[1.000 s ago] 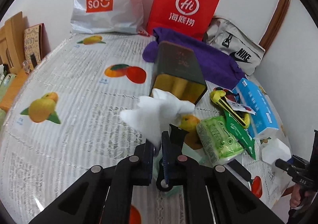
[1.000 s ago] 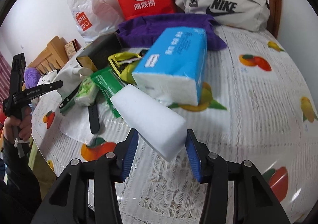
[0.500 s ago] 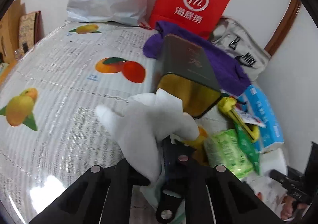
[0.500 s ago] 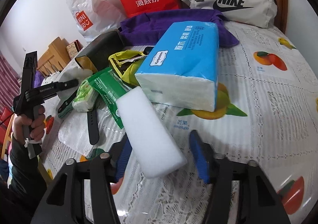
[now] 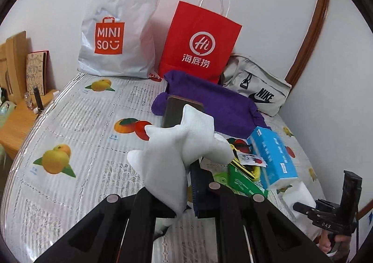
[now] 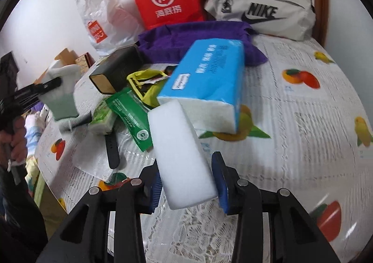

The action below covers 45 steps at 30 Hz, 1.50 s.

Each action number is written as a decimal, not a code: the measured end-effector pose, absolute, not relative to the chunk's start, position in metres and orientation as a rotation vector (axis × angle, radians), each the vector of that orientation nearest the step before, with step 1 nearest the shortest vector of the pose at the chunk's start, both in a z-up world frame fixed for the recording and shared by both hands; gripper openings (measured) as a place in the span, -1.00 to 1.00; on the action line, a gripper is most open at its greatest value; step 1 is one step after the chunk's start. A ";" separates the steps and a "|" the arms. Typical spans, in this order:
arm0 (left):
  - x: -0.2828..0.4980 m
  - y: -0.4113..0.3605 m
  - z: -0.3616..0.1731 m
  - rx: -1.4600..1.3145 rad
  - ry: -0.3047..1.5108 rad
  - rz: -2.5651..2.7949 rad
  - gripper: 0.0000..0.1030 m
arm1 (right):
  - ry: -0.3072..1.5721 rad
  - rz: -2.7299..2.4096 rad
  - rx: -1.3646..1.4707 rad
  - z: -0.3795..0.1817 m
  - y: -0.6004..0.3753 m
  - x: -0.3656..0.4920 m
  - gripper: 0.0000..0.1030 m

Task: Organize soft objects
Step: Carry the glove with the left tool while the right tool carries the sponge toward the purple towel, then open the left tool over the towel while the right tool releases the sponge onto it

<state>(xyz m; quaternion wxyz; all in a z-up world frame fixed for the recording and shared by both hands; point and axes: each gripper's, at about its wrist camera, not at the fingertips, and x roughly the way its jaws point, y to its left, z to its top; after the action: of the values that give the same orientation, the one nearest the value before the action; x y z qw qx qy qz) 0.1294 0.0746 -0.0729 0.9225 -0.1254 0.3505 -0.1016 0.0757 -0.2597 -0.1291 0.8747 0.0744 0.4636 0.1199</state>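
My left gripper [image 5: 184, 183] is shut on a white cloth [image 5: 179, 151] and holds it lifted above the table; it also shows in the right wrist view [image 6: 63, 95] at the left. My right gripper [image 6: 188, 181] is shut on a white sponge block [image 6: 181, 158], held above the table in front of a blue tissue pack [image 6: 207, 76]. The sponge [image 5: 300, 195] and tissue pack [image 5: 272, 153] also show at the right of the left wrist view. A purple towel [image 5: 209, 104] lies at the back.
A dark box [image 6: 116, 69], green wipe packs [image 6: 130, 111], a yellow packet [image 6: 144, 83] and a black strap [image 6: 112, 151] lie mid-table. A Miniso bag [image 5: 116, 29], red paper bag [image 5: 200, 43] and grey Nike bag [image 5: 256, 90] stand along the wall. A wooden shelf [image 5: 16, 109] is at left.
My left gripper has lifted the white cloth higher off the table. My right gripper has raised the sponge and shifted it towards the tissue pack.
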 end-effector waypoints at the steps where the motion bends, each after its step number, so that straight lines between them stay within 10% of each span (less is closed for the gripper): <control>1: 0.128 0.076 -0.072 -0.259 0.720 -0.206 -0.83 | 0.967 0.247 0.157 -0.128 -0.260 0.075 -0.23; 45: 0.272 0.050 -0.015 -0.194 0.758 -0.176 -0.83 | 0.873 0.202 0.109 -0.047 -0.263 0.250 -0.23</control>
<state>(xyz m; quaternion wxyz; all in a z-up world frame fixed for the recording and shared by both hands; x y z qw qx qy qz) 0.2719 0.0495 -0.0153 0.9207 -0.0943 0.3690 -0.0854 0.2501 -0.2632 -0.0468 0.8999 0.0525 0.4217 0.0976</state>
